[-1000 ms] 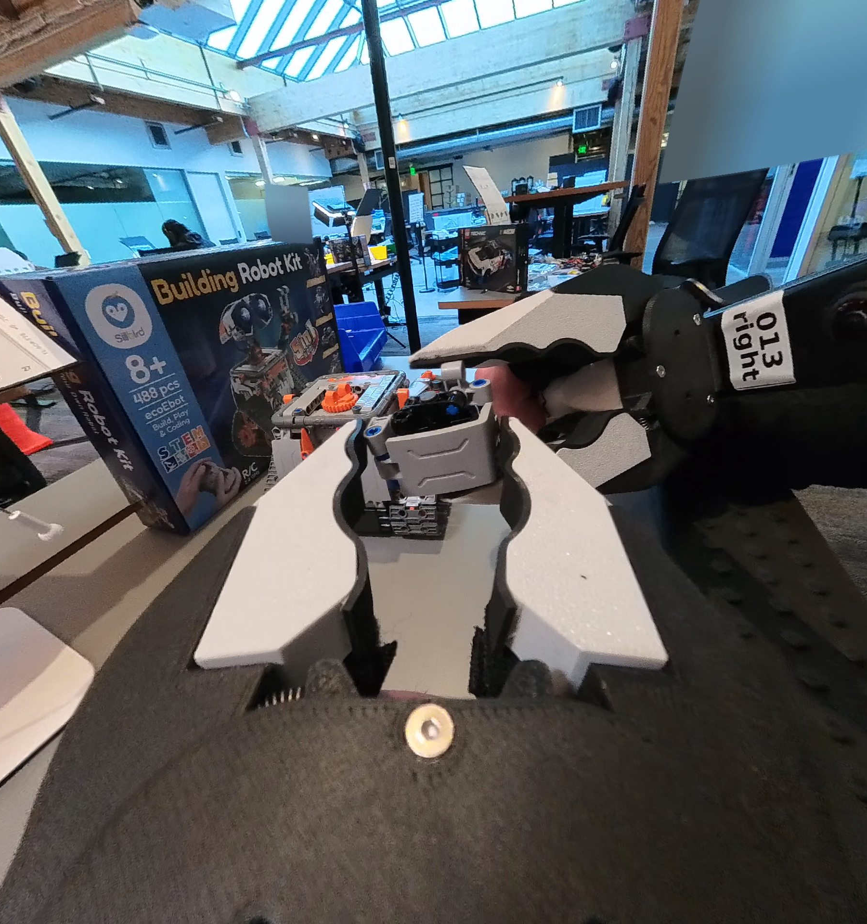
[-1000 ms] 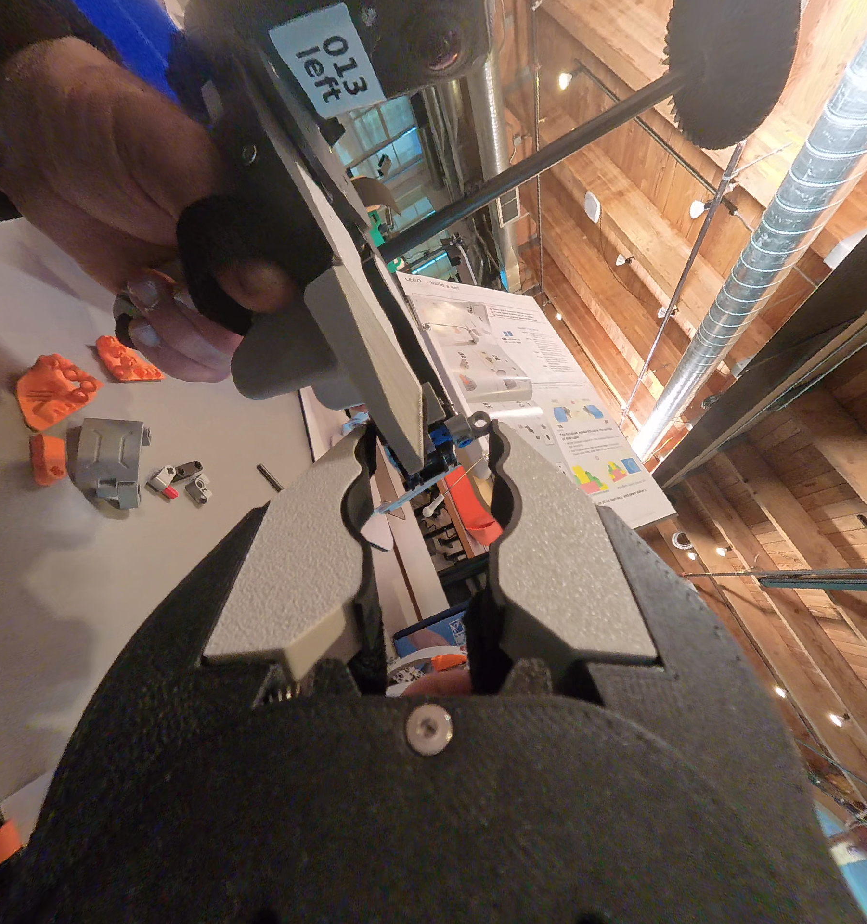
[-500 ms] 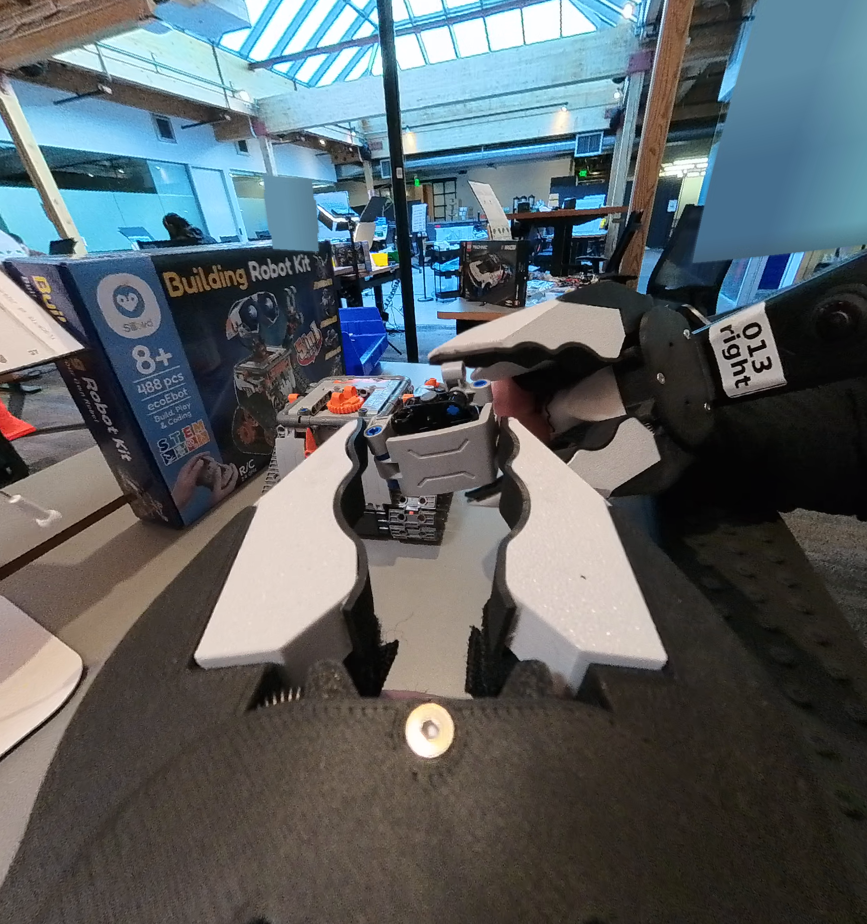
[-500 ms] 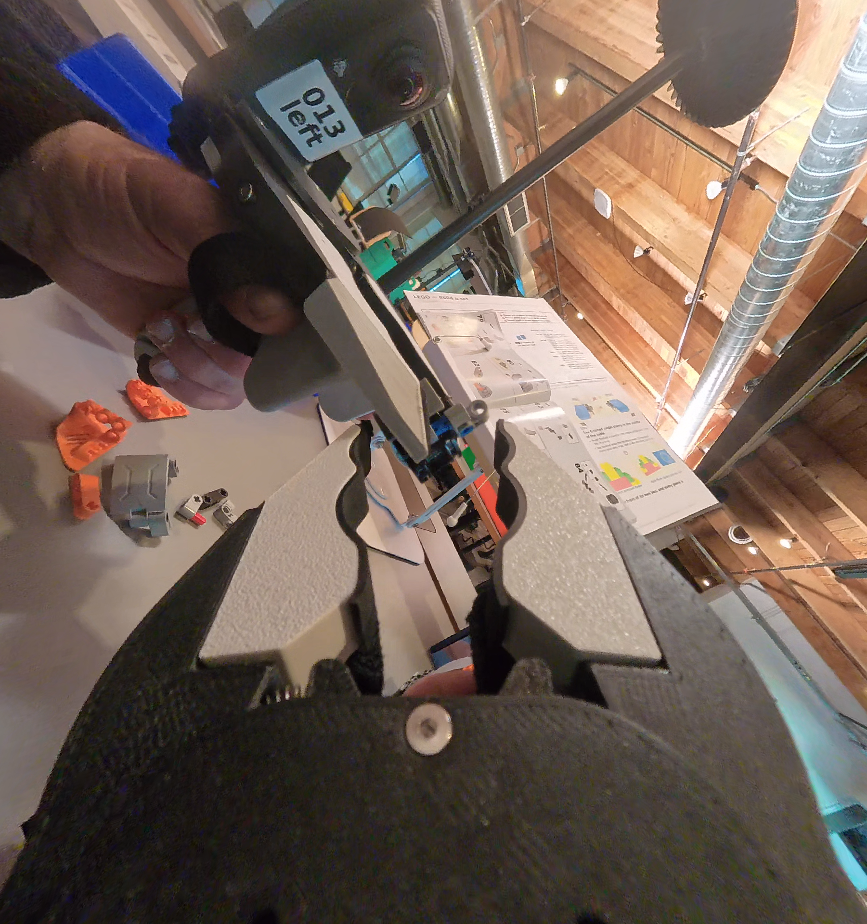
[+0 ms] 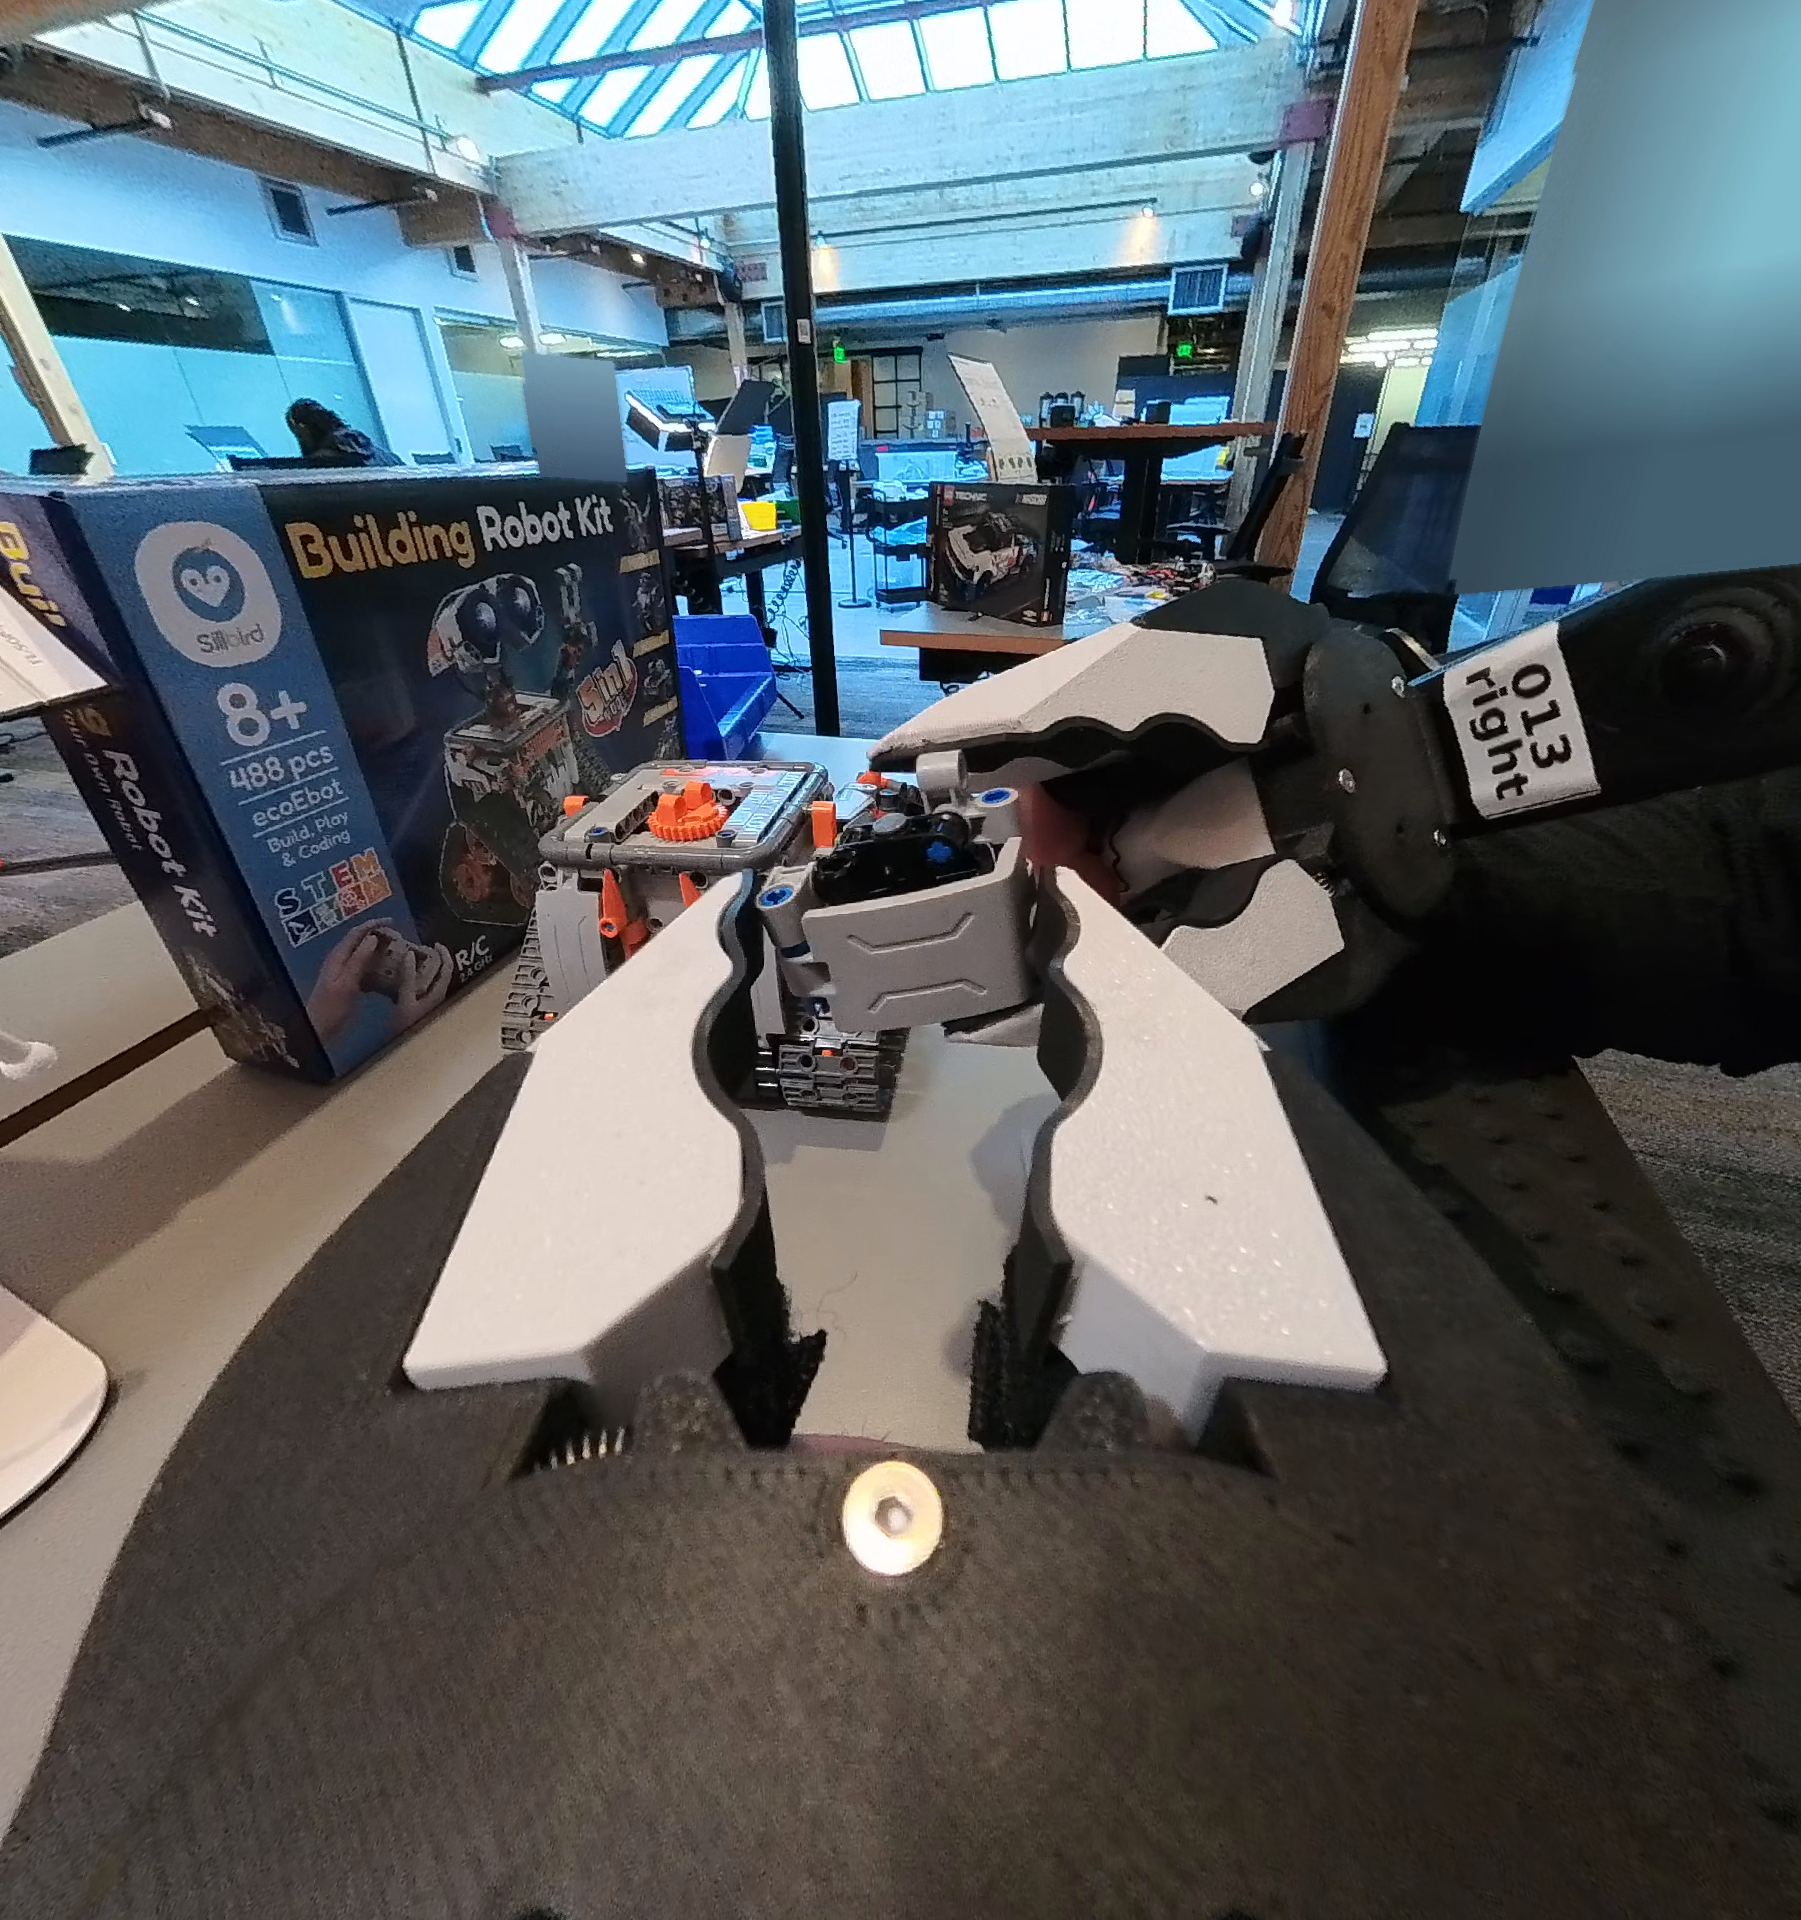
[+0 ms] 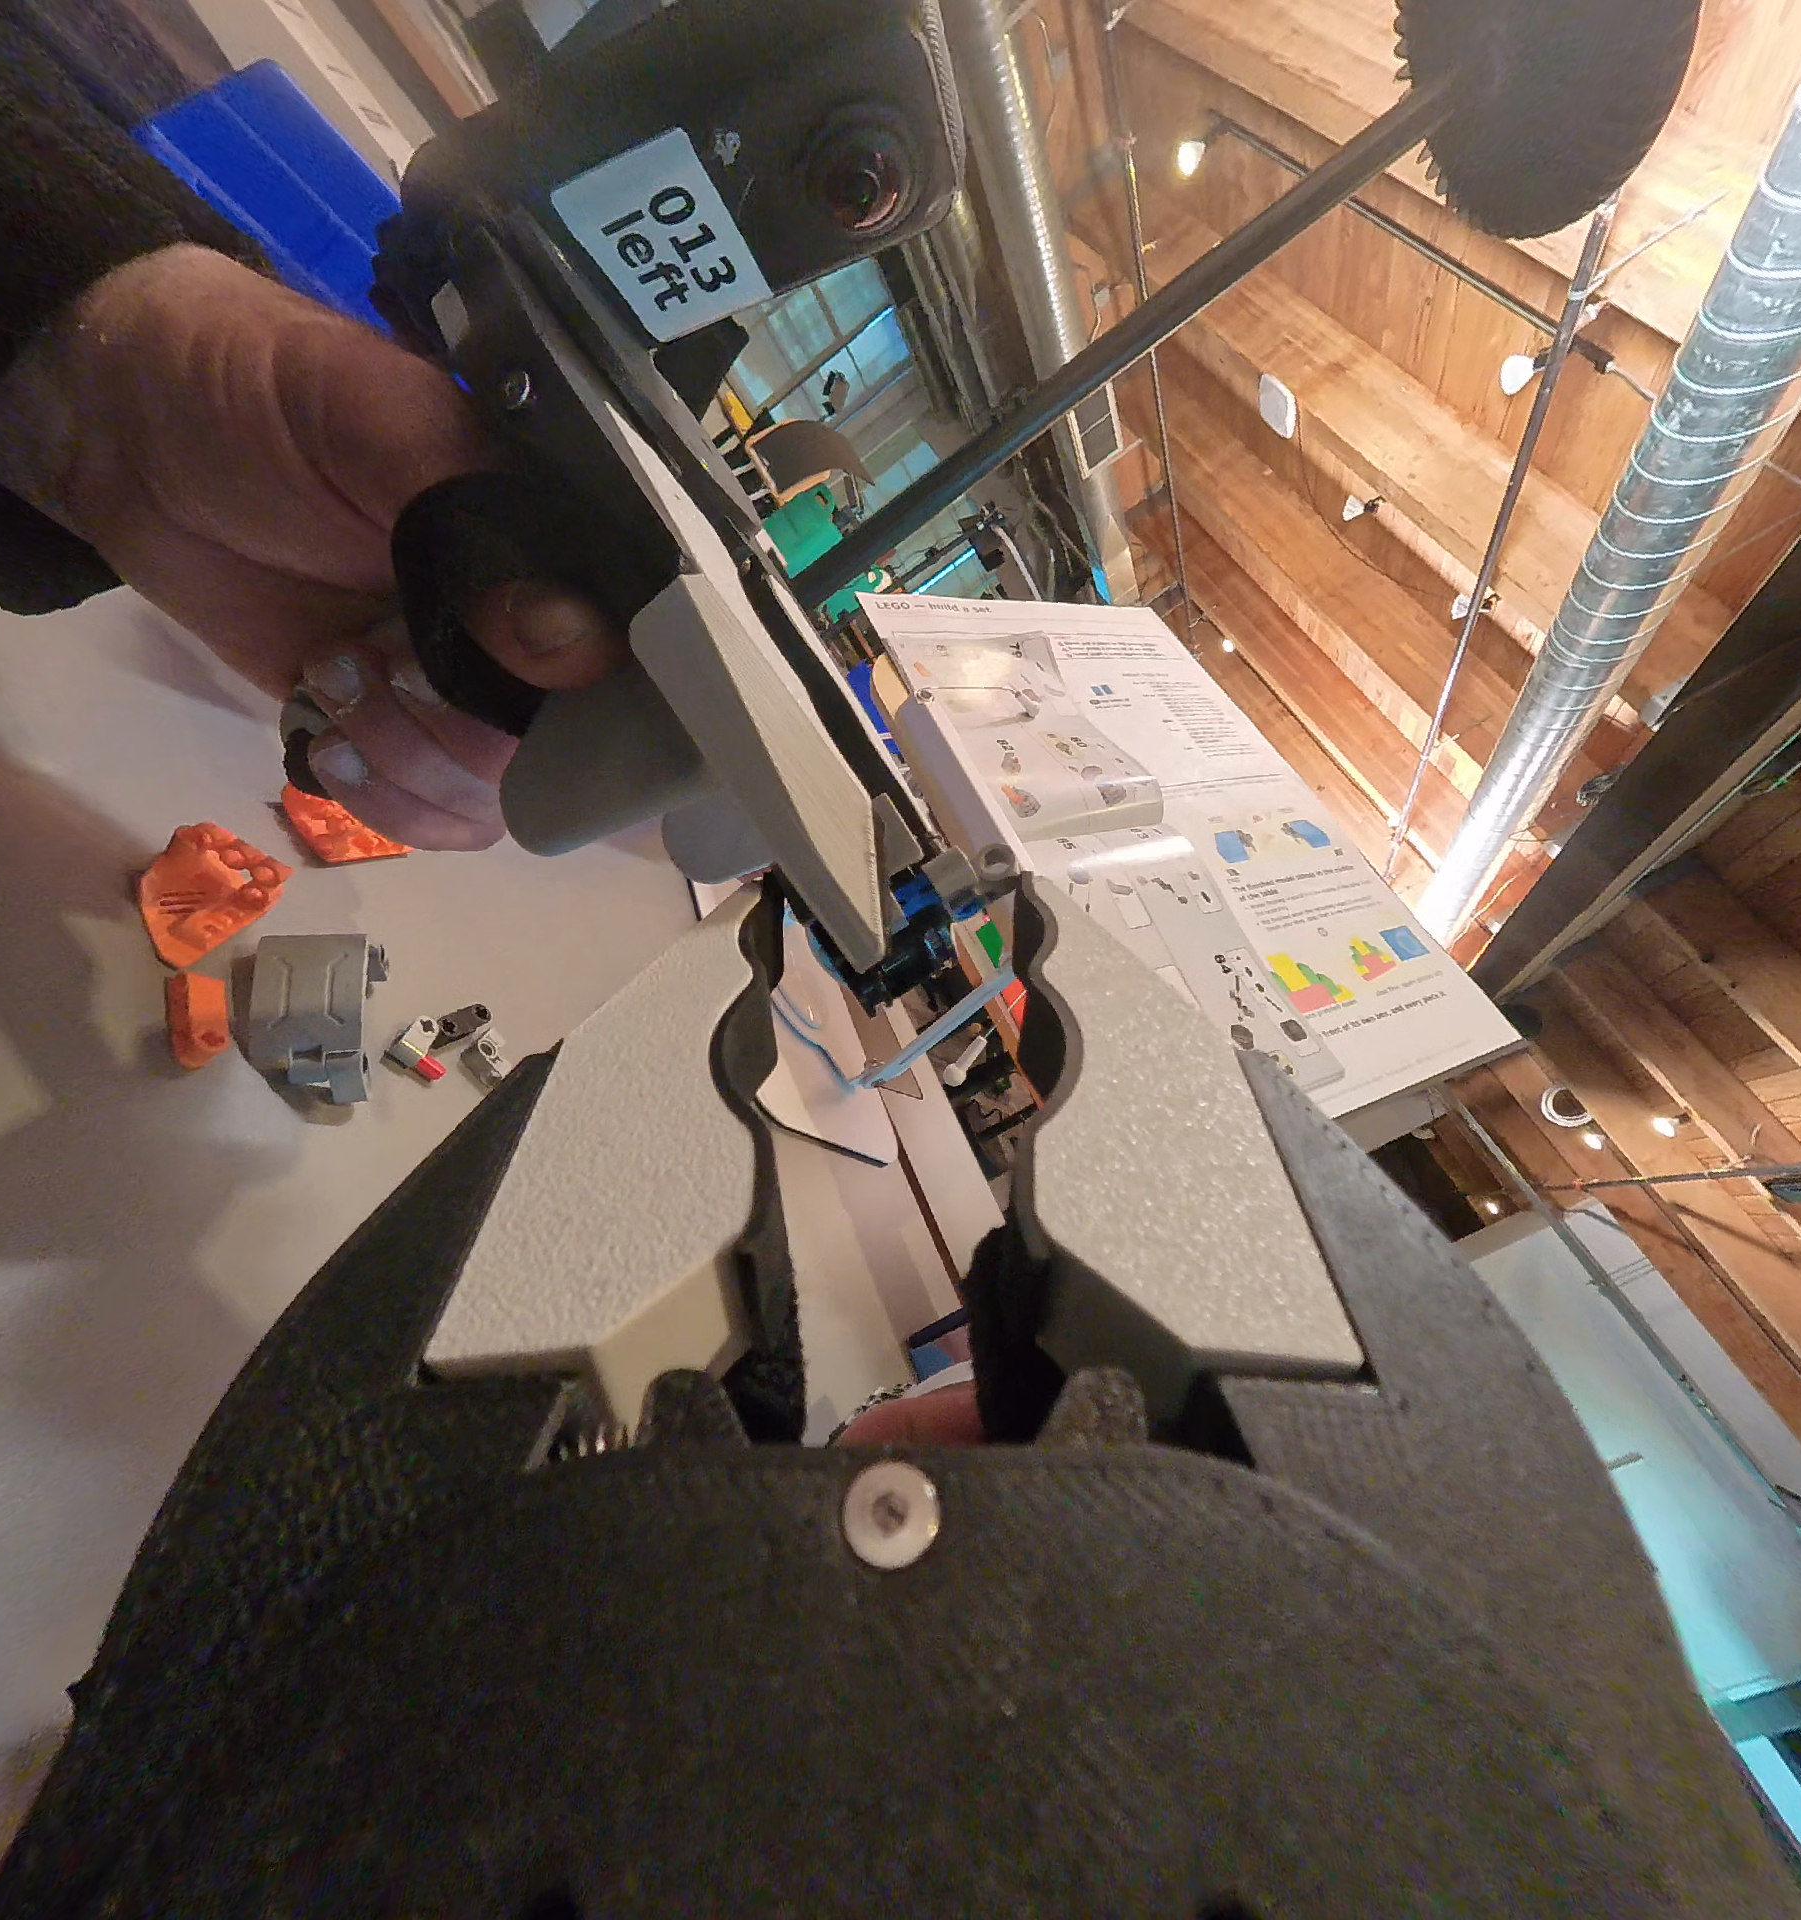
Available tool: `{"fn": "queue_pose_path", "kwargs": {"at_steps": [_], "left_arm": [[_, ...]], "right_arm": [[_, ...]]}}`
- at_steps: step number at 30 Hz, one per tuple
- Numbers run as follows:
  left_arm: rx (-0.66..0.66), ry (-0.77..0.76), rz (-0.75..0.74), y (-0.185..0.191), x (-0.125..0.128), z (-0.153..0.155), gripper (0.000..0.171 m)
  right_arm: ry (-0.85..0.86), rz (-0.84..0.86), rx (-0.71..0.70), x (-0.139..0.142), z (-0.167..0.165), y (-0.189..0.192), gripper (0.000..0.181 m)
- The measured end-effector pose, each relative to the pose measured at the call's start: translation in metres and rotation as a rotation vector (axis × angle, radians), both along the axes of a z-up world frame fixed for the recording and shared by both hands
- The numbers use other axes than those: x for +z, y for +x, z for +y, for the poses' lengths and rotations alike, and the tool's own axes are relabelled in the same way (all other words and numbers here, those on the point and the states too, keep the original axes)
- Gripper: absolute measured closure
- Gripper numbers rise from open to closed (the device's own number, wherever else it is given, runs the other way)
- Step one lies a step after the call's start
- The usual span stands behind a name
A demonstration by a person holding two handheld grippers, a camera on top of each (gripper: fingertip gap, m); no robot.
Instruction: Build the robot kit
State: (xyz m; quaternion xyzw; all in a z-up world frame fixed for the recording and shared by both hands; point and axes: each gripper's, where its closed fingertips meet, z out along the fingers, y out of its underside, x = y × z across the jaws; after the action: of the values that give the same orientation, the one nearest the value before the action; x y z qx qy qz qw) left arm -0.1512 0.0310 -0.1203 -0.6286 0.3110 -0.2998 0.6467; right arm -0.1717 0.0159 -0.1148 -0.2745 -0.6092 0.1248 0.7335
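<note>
A: Since a second ago, little has shifted. The right hand-held gripper (image 5: 906,764) has edged a touch higher over the brick part; the left hand-held gripper (image 5: 891,914) holds where it was.

B: Grip states?

A: Left is clenched on a small grey brick assembly (image 5: 911,951), a grey panel with black and blue bits on top, held up off the worktop (image 5: 252,1174). Right: its upper finger (image 5: 1072,696) lies over the top of that assembly, by a small grey connector (image 5: 943,771). The jaws stand apart in the right wrist view. Whether they pinch anything, cannot tell.

B: Which way does the part lie?

A: Dead ahead of the left tips, panel's long side across the jaws. The right comes in from the right side, roughly square to the left. Both are at the part; the left alone carries it.

B: What's around?

A: A half-built brick robot (image 5: 688,862) just behind the held part, a kit box (image 5: 356,748) to its left. In the right wrist view: loose orange pieces (image 6: 212,888), another grey panel (image 6: 304,1013) and small pins (image 6: 449,1039) on the worktop, plus an instruction sheet (image 6: 1166,790) propped beyond.
</note>
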Motion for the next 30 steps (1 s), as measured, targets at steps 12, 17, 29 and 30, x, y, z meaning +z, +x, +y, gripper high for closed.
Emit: {"fn": "queue_pose_path", "kwargs": {"at_steps": [12, 17, 29, 30], "left_arm": [[-0.007, -0.027, -0.063, -0.005, 0.005, 0.002, 0.122], [-0.012, -0.013, -0.101, -0.009, 0.010, 0.001, 0.122], [0.073, 0.152, 0.003, -0.012, 0.017, -0.001, 0.121], [0.084, 0.164, 0.021, -0.012, 0.017, 0.000, 0.121]], "right_arm": [[-0.024, 0.026, -0.002, 0.005, 0.003, 0.002, 0.134], [-0.045, 0.044, -0.013, 0.008, 0.007, 0.005, 0.133], [-0.053, 0.055, -0.004, 0.012, 0.006, 0.007, 0.134], [-0.049, 0.054, -0.001, 0.011, 0.005, 0.007, 0.134]]}}
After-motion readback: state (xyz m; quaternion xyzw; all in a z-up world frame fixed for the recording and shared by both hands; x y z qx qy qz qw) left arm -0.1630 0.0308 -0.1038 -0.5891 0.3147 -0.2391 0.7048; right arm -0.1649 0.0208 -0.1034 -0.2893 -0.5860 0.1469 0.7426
